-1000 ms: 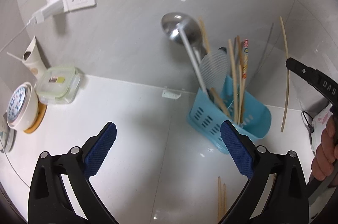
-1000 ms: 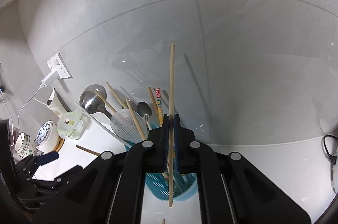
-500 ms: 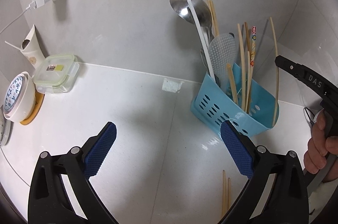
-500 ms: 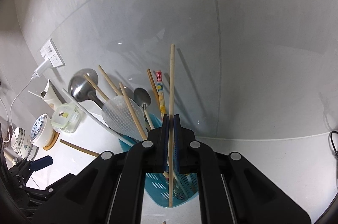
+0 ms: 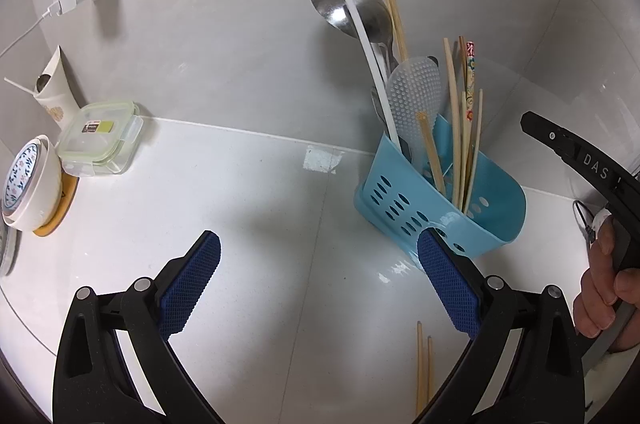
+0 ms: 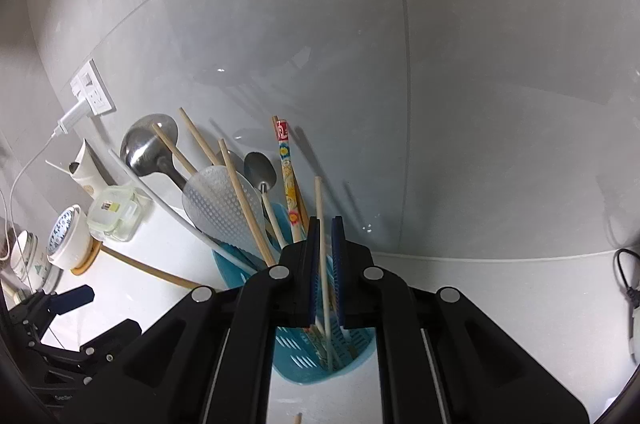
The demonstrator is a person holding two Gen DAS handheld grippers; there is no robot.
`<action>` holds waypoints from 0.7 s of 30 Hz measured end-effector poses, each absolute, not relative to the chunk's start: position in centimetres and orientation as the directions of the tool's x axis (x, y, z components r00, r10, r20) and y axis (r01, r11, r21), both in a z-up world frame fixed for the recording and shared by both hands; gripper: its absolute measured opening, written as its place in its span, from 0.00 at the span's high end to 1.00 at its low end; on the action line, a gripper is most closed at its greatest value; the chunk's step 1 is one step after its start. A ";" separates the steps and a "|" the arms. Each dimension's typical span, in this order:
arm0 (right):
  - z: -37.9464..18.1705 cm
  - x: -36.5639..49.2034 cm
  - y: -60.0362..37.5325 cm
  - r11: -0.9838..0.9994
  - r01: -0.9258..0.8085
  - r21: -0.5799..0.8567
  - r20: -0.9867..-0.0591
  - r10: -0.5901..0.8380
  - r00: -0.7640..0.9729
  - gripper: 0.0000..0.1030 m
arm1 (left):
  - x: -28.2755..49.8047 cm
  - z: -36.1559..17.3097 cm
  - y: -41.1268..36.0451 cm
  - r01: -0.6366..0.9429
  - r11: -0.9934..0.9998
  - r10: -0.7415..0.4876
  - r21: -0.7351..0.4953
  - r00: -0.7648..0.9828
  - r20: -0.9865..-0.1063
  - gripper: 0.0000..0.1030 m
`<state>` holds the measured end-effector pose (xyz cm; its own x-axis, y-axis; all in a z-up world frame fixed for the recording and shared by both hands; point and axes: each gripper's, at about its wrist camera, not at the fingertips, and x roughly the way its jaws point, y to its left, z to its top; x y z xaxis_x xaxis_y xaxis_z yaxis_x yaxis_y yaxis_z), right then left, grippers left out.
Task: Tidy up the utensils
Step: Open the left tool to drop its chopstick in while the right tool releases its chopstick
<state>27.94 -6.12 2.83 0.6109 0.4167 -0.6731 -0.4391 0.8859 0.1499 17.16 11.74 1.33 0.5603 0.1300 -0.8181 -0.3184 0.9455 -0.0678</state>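
Our right tool (image 6: pixel 325 264) stands slightly apart over the blue holder (image 5: pixel 472 207), the chopstick (image 6: pixel 322 252) loose between its pads, already down inside. Our left tool (image 5: pixel 320 284) gapes empty. Brushing that chopstick while withdrawing could tip the holder; two chopsticks (image 5: pixel 424 376) wait on the worktop (image 5: pixel 240 207).

Right gripper (image 6: pixel 325 266), pads slightly parted, straddles a chopstick (image 6: pixel 320 220) standing in the blue holder (image 6: pixel 320 364)
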 end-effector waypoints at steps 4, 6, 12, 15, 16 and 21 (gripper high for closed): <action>3.2 27.2 -6.9 0.903 -0.410 0.129 -0.667 0.385 0.638 0.55 | 17.0 1.5 11.3 -0.313 0.947 0.123 -0.074 0.566 -0.815 0.06; 3.1 26.9 -7.4 0.906 -0.405 0.123 -0.672 0.376 0.638 0.49 | 16.9 1.6 11.1 -0.311 0.948 0.122 -0.075 0.569 -0.813 0.06; 3.2 25.7 -9.2 0.924 -0.369 0.103 -0.674 0.337 0.657 0.32 | 16.3 1.8 10.1 -0.302 0.950 0.119 -0.073 0.573 -0.811 0.06; 3.3 25.0 -10.2 0.930 -0.353 0.101 -0.677 0.324 0.661 0.25 | 15.9 1.9 9.4 -0.298 0.951 0.113 -0.077 0.572 -0.812 0.06; 3.3 24.7 -10.7 0.934 -0.342 0.100 -0.679 0.315 0.663 0.23 | 15.9 1.9 9.3 -0.295 0.952 0.111 -0.078 0.572 -0.813 0.06; 3.1 23.2 -13.2 0.951 -0.292 0.097 -0.680 0.278 0.678 0.09 | 15.2 1.6 8.1 -0.287 0.955 0.106 -0.075 0.566 -0.818 0.06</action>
